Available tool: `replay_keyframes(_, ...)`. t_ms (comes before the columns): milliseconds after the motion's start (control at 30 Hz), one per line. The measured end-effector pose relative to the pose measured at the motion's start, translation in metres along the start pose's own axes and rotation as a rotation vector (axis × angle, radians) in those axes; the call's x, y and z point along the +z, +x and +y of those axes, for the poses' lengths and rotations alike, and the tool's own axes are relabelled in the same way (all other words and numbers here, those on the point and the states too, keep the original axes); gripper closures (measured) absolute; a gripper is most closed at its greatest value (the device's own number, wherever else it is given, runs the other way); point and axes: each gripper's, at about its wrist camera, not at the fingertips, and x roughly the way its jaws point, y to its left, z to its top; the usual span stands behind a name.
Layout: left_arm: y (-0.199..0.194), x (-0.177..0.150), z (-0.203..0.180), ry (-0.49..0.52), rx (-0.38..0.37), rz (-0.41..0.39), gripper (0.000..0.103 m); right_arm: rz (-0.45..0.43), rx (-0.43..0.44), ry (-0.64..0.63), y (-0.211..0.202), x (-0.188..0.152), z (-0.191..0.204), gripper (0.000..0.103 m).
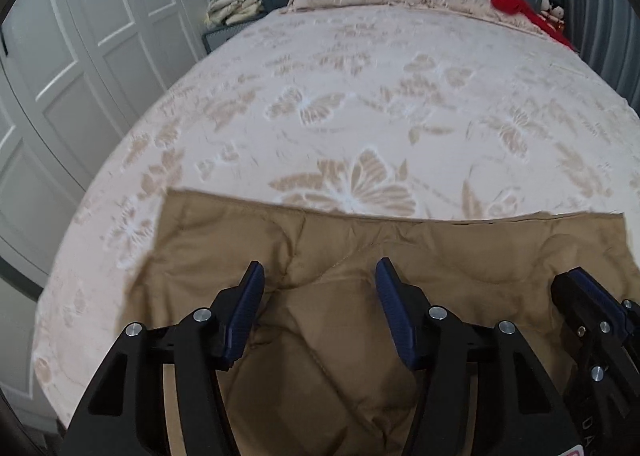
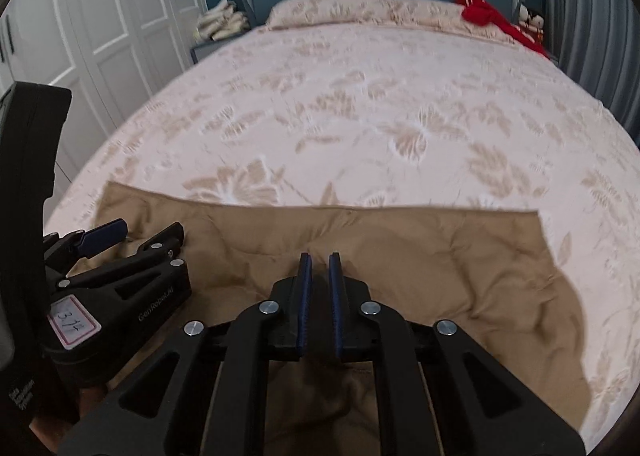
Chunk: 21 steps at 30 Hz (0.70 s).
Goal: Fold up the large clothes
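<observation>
A tan padded garment [image 1: 360, 288] lies spread across the near end of a bed [image 1: 360, 96] covered in a cream butterfly-print spread, its far hem running straight across the mattress. The left gripper [image 1: 320, 276] hovers over the cloth with its blue pads parted and nothing between them. The right gripper [image 2: 320, 268], just beside it, has its pads drawn nearly together, again with no cloth visibly caught. Both tools appear to be between grasps, so the garment seems laid flat or part-folded and awaiting the next fold. That move would likely call for each gripper to pinch an edge or corner, then carry it over evenly so the thick filling does not bunch.
</observation>
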Motion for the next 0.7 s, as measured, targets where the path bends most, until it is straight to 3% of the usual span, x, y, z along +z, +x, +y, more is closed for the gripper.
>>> replay_keyframes(200, 0.021, -0.013, -0.008, -0.016, 0.026, -0.017, 0.046, 0.012, 0.0, 0.004, 0.03, -0.019, -0.001, 0.098)
replay_keyframes(700, 0.039, -0.024, -0.022, 0.001, 0.089, -0.071, 0.046, -0.001, 0.005, 0.024, 0.053, -0.031, -0.005, 0.099)
